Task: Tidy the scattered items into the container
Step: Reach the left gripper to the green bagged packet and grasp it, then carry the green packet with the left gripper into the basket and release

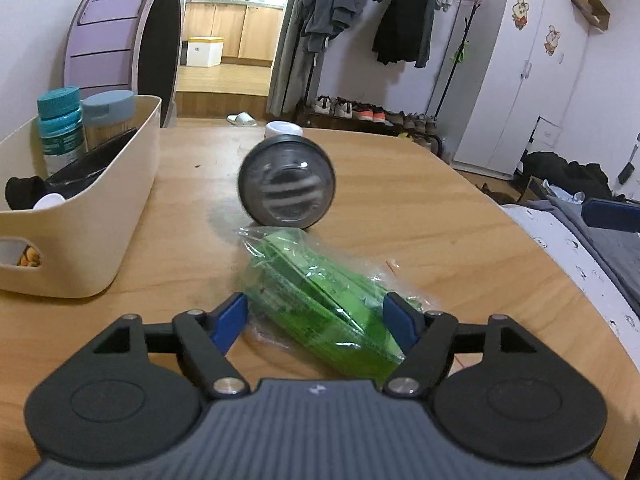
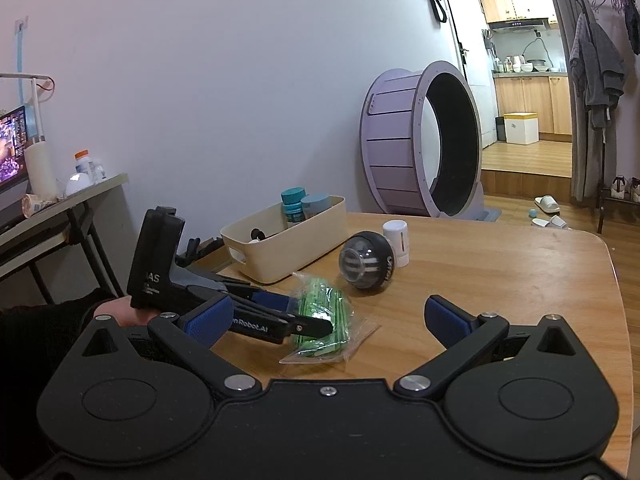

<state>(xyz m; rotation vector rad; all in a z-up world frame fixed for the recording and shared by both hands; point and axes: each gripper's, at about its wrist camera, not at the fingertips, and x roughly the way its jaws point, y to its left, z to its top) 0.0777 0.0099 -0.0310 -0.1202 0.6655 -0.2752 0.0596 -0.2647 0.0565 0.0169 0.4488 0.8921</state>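
Now your left gripper (image 1: 316, 316) stands wide, its blue pads on each side of the green packet in clear wrap (image 1: 320, 300), not pressing it. Beyond the fingertips lies the dark ball (image 1: 287, 182); the cream container (image 1: 86, 216) sits left. Your right gripper (image 2: 328, 318) is wide and empty.

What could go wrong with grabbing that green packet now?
The left gripper is open around the green packet, whose loose clear wrap could slip or crumple when squeezed. The black ball lies just beyond it and might roll off if nudged. The beige bin already looks crowded.
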